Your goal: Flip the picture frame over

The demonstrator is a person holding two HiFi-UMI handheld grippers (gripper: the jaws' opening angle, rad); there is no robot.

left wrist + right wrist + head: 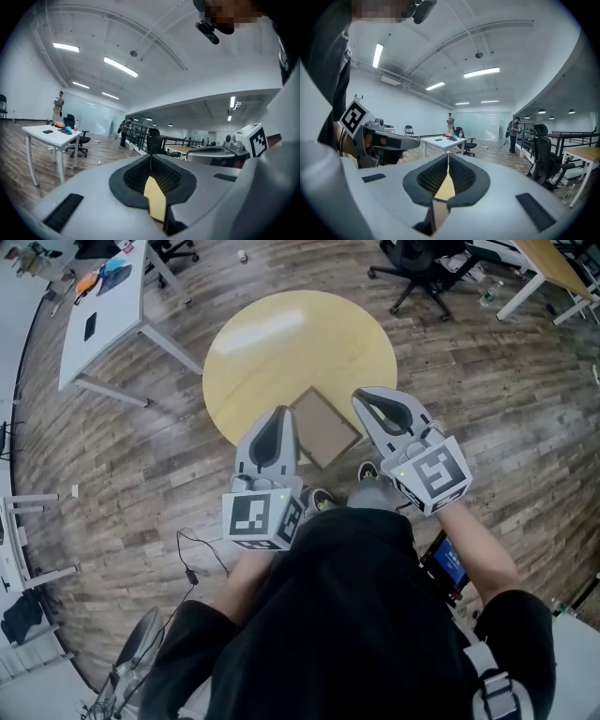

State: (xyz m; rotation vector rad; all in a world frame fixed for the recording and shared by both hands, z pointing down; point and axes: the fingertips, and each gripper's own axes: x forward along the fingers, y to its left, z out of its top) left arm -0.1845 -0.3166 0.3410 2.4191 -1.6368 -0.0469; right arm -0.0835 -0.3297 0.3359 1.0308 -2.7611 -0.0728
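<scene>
A picture frame [323, 427] lies flat near the front edge of the round yellow table [281, 343], its brown side up. Both grippers hang above that edge and point roughly level, away from the person. The frame shows between them in the head view, lower than both. My left gripper [278, 418] has its jaws together with nothing between them. In the left gripper view the left gripper [150, 157] has its tips meeting, with only yellow tabletop showing under them. My right gripper [373, 401] is likewise shut and empty. The right gripper view shows the right gripper [448, 157] with its pads touching.
A white desk [103, 306] with small items stands at the upper left. An office chair [422, 268] and a second desk [553, 263] stand at the upper right. Cables [192, 559] trail on the wooden floor by the person's left. Distant people [450, 123] stand in the room.
</scene>
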